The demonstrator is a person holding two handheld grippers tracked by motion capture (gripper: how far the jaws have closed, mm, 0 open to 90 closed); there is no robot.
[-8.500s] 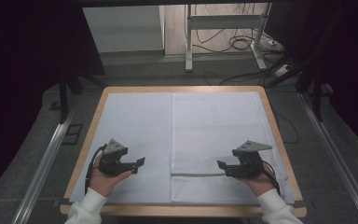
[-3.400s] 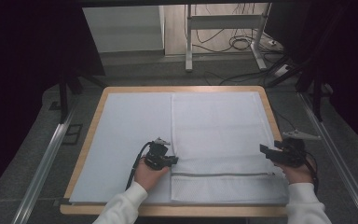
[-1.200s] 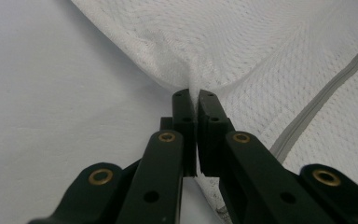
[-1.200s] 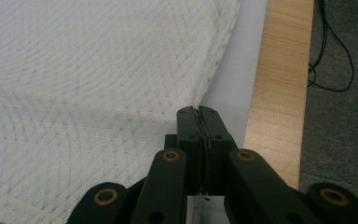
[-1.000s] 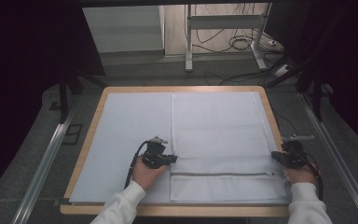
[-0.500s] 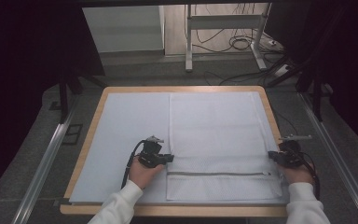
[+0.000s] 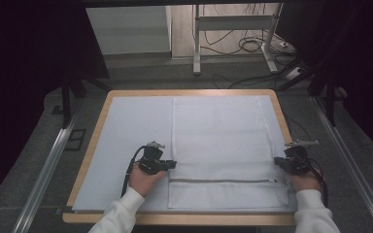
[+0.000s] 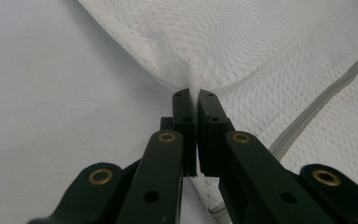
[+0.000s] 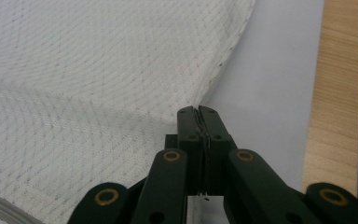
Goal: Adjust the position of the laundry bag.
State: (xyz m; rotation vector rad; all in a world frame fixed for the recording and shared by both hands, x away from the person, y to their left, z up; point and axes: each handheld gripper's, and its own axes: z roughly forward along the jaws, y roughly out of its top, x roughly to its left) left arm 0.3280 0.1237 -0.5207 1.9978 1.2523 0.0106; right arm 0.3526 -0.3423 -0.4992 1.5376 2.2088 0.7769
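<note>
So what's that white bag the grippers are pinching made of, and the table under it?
The white bag looks like fine synthetic mesh fabric: an open woven grid shows, and it puckers softly where pinched. Its grey zipper could be plastic. The table rim looks like pale wood or laminate, with visible grain, under a smooth matte white sheet.

Left gripper (image 7: 169,165) and right gripper (image 7: 282,164) low, fingers (image 8: 186,109) clamped together.

white mesh laundry bag (image 7: 223,145) | zipped, flat | right half of table, both side edges pinched
</note>
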